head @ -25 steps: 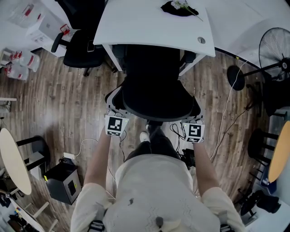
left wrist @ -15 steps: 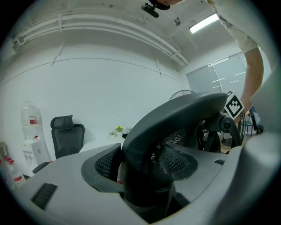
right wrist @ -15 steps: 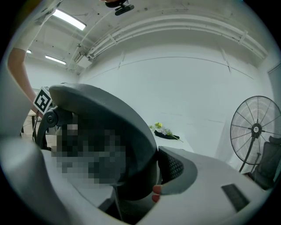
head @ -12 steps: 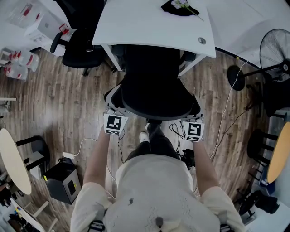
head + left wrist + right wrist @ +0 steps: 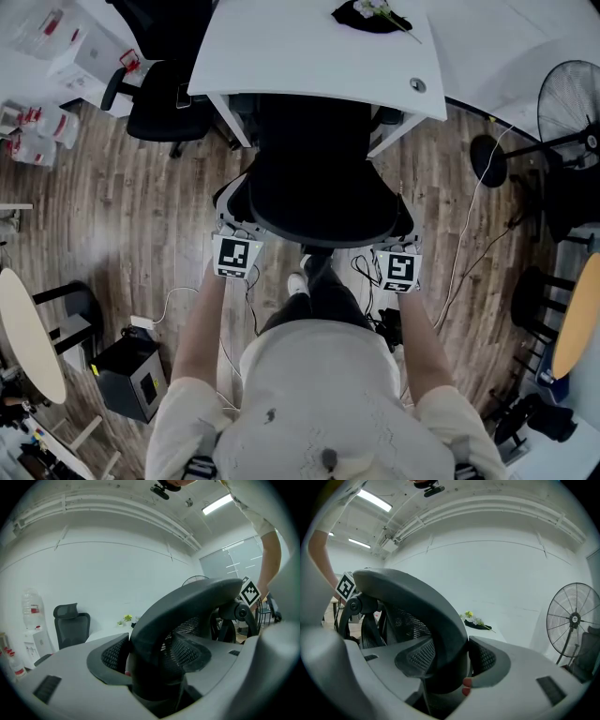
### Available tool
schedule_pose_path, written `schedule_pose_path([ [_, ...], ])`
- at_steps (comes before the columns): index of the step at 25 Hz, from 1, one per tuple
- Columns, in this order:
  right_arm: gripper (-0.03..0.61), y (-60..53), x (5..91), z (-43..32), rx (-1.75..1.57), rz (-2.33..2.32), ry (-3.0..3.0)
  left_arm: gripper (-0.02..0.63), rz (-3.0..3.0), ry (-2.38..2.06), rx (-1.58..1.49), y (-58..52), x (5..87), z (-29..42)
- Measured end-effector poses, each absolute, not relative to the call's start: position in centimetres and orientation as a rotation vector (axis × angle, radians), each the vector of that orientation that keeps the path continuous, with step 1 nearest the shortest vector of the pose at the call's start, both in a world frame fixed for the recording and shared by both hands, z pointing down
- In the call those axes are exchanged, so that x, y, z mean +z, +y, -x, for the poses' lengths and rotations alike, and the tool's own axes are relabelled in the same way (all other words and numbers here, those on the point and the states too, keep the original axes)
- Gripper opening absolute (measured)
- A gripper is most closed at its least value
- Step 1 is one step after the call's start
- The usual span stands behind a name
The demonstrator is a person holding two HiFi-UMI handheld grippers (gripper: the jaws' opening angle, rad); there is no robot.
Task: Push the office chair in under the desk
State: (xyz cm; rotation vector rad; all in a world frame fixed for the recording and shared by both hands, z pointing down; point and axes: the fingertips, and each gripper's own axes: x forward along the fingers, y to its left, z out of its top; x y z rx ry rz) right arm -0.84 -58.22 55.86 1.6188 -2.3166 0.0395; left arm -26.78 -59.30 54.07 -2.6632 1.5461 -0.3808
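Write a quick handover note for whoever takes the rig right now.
Left hand-held gripper: shut on the left edge of the office chair backrest.
Right hand-held gripper: shut on the backrest's right edge.
Chair: facing the desk, front part under the desktop, backrest outside it.
Done: both grips set, chair lined up with the desk.
Left: probably push it further in, then open both and back away.
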Motion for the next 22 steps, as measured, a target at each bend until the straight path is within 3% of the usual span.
schedule_pose_path([
  [22, 0.230, -59.6, 56.4, 1.5, 0.018, -1.647, -2.263, 0.304, 2.739, 1.529, -0.379, -60.9, 54.5, 27.5],
])
